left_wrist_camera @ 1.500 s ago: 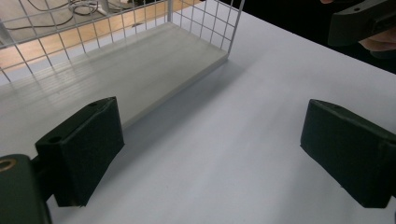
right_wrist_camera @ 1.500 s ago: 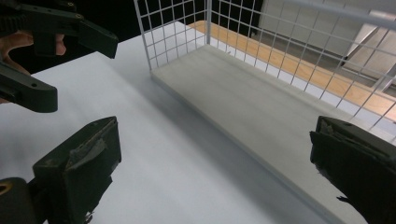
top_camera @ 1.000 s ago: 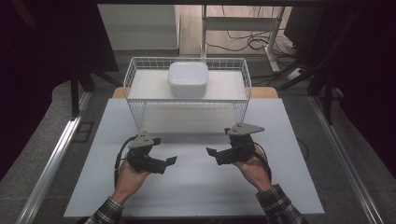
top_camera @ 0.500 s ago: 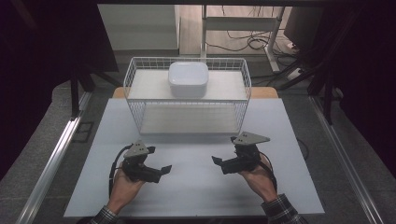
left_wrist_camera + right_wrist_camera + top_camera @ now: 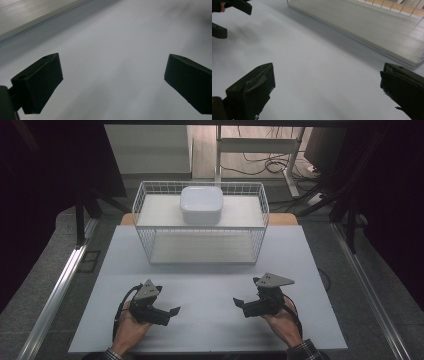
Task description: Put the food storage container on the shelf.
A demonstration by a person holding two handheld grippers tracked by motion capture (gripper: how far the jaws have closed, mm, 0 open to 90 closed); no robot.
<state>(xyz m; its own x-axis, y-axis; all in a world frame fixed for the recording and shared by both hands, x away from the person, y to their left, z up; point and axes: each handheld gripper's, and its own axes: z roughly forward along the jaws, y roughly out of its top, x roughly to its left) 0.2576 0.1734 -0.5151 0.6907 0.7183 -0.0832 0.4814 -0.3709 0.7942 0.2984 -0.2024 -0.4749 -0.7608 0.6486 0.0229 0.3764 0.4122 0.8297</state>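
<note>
Both hands sit low at the table's near edge, the left gripper around 7 o'clock and the right gripper around 5, tips angled toward each other. Both have their jaws spread wide with nothing between them. No readable writing anywhere. At 12 o'clock there's a white wire basket with a smooth, rounded-square white bowl upside down on top, on a matte white table
</note>
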